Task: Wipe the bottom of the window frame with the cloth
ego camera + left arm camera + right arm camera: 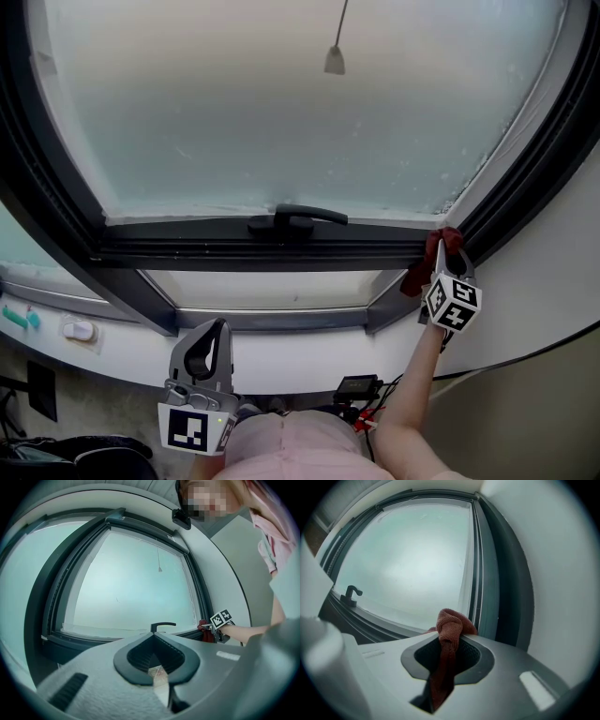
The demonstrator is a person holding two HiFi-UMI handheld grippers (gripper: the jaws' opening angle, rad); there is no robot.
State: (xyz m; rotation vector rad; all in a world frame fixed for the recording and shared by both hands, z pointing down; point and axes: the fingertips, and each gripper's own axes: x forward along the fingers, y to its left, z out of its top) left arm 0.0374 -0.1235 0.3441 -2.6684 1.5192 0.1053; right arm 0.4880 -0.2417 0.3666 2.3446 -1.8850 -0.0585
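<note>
A dark red cloth (427,264) is bunched at the bottom right corner of the dark window frame (187,251). My right gripper (447,246) is shut on it and presses it against that corner. In the right gripper view the cloth (449,626) bulges out between the closed jaws of the right gripper (450,637), with the frame's lower rail (370,620) running off to the left. My left gripper (217,328) hangs low near the person's body, below the sill, away from the window. In its own view the left gripper (154,637) is shut on nothing.
A black window handle (295,218) sits mid-way along the bottom rail. A blind cord pull (335,60) hangs before the frosted glass. On the white sill (281,356) at left lie a teal item (21,319) and a white one (80,330). Cables (361,389) lie below.
</note>
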